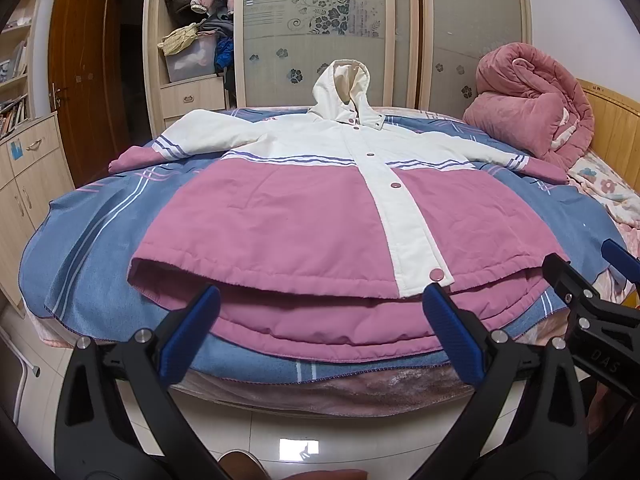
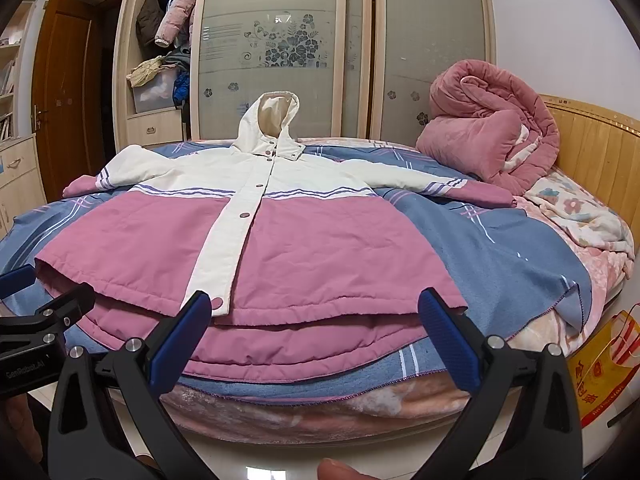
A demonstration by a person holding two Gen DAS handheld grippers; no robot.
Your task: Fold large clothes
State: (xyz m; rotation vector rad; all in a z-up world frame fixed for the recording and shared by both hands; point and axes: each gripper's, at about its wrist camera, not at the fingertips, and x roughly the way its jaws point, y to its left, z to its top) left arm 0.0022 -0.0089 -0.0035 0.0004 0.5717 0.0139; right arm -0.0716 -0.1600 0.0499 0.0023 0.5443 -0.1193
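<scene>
A big pink and white jacket (image 1: 304,216) lies flat on its back in the middle of both pictures. Its front faces up and it is snapped shut. The top part is white, the bottom part is pink, and a white strip with pink snaps runs down the front. The white hood (image 1: 344,88) stands up at the far end. Both sleeves stick out to the sides, one toward the left edge and one toward the right. The hem lies at the near edge of the bed.

Under the jacket is a blue blanket (image 1: 80,248) with pale stripes, spread over the bed.

The left gripper (image 1: 322,300) is at the bottom of its picture, just in front of the hem. Its blue fingers (image 1: 200,320) are spread wide apart and hold nothing. The right gripper (image 2: 314,304) is the same: wide open, empty, close to the hem.

A rolled pink quilt (image 2: 492,136) sits in the upper right. A wardrobe (image 2: 280,40) with flower doors fills the top.
</scene>
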